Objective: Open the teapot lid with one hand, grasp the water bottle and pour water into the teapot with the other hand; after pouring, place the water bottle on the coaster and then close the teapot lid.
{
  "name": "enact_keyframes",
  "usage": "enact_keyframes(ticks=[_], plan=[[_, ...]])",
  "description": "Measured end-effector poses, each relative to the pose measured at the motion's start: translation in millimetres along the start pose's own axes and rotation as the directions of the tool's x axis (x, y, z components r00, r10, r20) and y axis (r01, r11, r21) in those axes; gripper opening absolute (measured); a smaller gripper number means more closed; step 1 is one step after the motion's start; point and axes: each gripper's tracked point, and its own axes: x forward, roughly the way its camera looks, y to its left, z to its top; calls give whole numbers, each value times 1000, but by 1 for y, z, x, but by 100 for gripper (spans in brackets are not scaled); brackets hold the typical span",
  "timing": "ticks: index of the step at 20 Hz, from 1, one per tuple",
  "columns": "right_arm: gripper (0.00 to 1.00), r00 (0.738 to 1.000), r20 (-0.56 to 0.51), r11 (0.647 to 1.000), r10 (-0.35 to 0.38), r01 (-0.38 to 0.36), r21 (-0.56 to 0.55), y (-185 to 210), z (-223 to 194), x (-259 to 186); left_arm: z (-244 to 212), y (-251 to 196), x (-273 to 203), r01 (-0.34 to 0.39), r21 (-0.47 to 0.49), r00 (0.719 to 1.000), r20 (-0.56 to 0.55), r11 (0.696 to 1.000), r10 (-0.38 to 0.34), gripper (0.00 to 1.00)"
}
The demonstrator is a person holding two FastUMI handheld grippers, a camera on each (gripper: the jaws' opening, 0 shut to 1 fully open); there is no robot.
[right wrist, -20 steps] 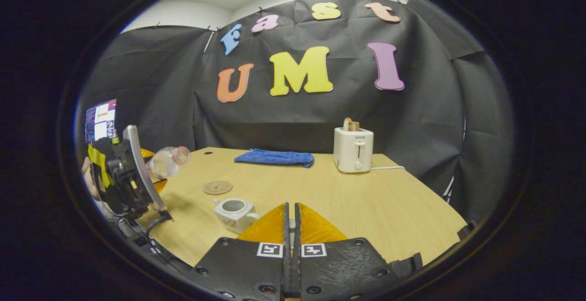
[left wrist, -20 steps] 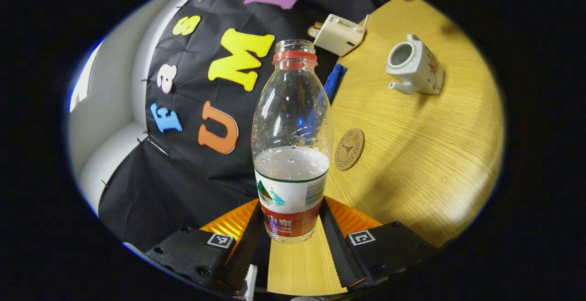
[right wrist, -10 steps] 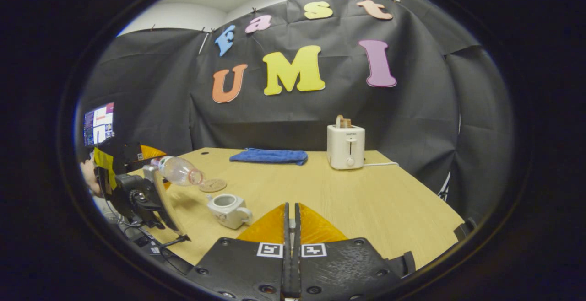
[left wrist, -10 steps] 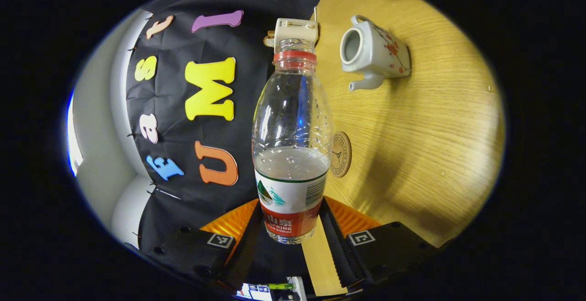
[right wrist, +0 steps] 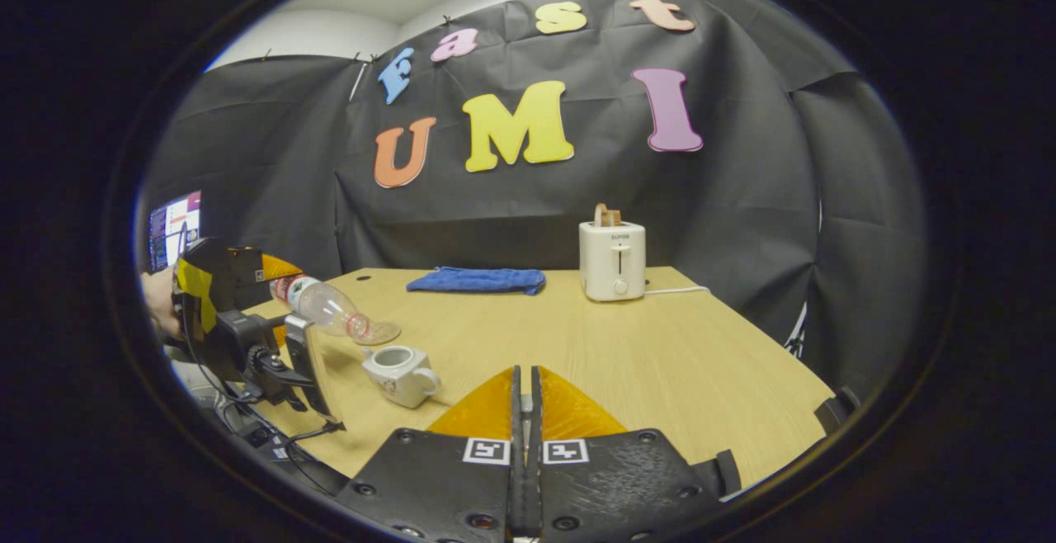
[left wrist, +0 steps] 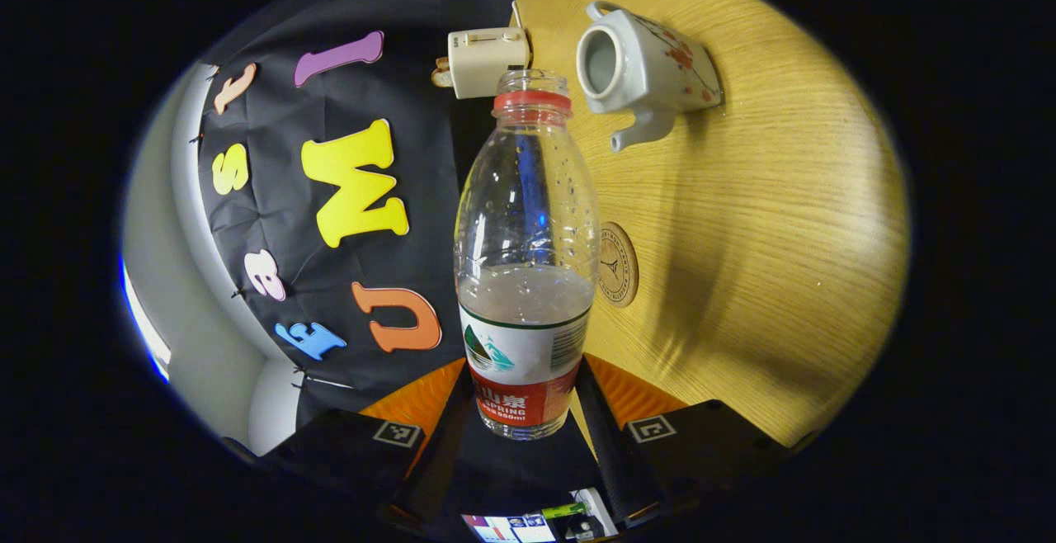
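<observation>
One wooden table (right wrist: 660, 361) carries a white toaster (right wrist: 612, 261) and a blue cloth (right wrist: 477, 280) by the booth wall, with the lidless white teapot (right wrist: 400, 374) and a round cork coaster (left wrist: 616, 264) nearer the front. The left gripper (left wrist: 524, 432) clamps both fingers on the labelled base of an uncapped water bottle (left wrist: 526, 254), tipped neck-down with its mouth just above the teapot. The right gripper (right wrist: 524, 436) hovers over the table with its fingers pressed together; I cannot tell whether anything is pinched between them.
</observation>
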Motion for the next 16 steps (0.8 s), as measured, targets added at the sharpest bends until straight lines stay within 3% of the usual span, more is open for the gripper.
enact_keyframes(ticks=[2, 6, 7, 11, 12, 16], plan=[[0, 1000, 1, 1000, -6, 6, 5, -3, 0, -1, 1, 2, 0, -4, 19, 1000, 3, 1000, 4, 76], [0, 1000, -4, 1000, -16, 16, 15, -8, -3, -1, 4, 0, -2, -5, 41, 1000, 0, 999, 5, 79], [0, 1000, -3, 1000, -16, 16, 15, -8, -4, -2, 3, -1, 0, -2, 47, 1000, -5, 999, 2, 75], [0, 1000, 2, 1000, -21, 21, 18, -12, -4, -3, 7, 5, 4, -23, 94, 1000, -3, 995, 24, 76], [0, 1000, 1, 1000, -22, 22, 20, -13, -4, -4, 7, 4, 2, -25, 99, 1000, -5, 995, 26, 80], [0, 1000, 2, 1000, -23, 23, 21, -14, -4, -5, 8, 13, 4, -30, 139, 999, -9, 990, 32, 75]])
